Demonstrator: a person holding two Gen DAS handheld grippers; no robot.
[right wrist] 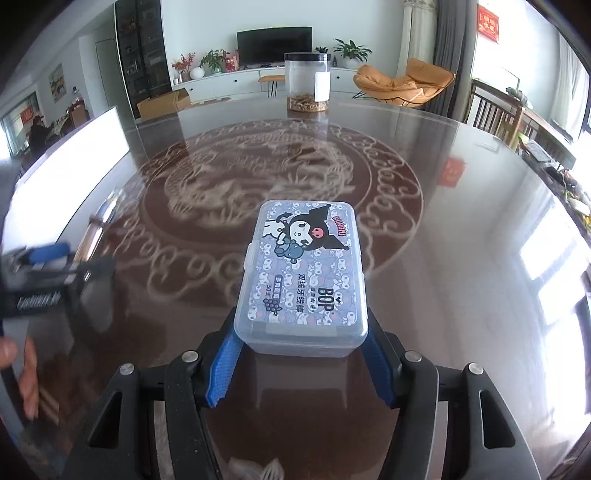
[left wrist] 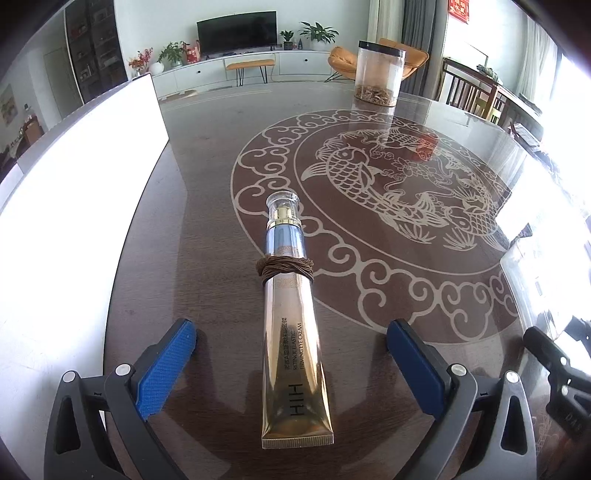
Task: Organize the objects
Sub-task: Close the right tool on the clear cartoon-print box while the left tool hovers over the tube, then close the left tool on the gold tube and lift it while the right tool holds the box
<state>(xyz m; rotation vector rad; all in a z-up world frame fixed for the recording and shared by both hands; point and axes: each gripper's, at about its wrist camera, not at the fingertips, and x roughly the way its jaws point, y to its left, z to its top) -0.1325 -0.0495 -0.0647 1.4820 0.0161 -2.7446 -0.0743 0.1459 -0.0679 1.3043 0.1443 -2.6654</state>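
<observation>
My left gripper (left wrist: 291, 363) stood wide open around the gold cream tube (left wrist: 293, 354), which lay flat on the table (left wrist: 207, 221), apparently untouched. My right gripper (right wrist: 301, 363) was clamped on the plastic box (right wrist: 304, 275), seemingly lifted clear.

Both wrist cameras look steeply down, close over the table (left wrist: 207, 206). Each frames the clear jar (right wrist: 306, 81) and television (left wrist: 236, 31) at top; the right view appears motion-blurred.
</observation>
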